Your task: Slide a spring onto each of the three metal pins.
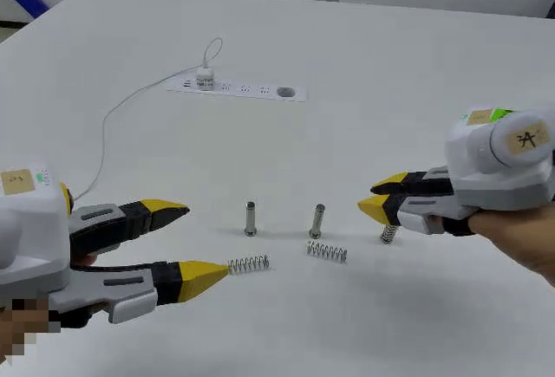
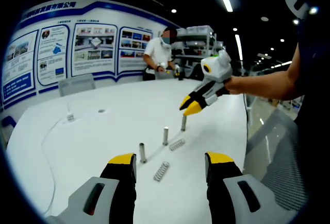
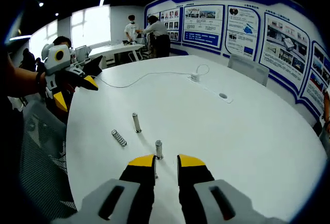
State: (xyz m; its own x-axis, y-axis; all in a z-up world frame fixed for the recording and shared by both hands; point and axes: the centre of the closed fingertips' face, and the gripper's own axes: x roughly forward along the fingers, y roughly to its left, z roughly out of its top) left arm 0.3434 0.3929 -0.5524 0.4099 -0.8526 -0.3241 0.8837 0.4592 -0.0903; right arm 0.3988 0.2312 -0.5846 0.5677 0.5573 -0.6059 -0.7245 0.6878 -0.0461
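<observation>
Gaping wide, the left gripper (image 1: 192, 243) sits at 8 o'clock in the head view, released and holding nothing. Its lower jaw tip is just beside a loose spring (image 1: 248, 263), which lies flat on the white table (image 1: 416, 74) at that tip's 3 o'clock. In the left gripper view that spring lies ahead between the two jaws; can't tell if it touches one. The right gripper (image 1: 373, 197) is at 3 o'clock, jaws parted by only a narrow gap, gripping nothing. Left pin (image 1: 250, 218) and middle pin (image 1: 317, 220) stand upright and bare near centre. A second loose spring (image 1: 326, 251) lies at the middle pin's 5 o'clock. The third pin (image 1: 389, 233) stands at the right gripper's 6 o'clock with coils around it, partly hidden.
</observation>
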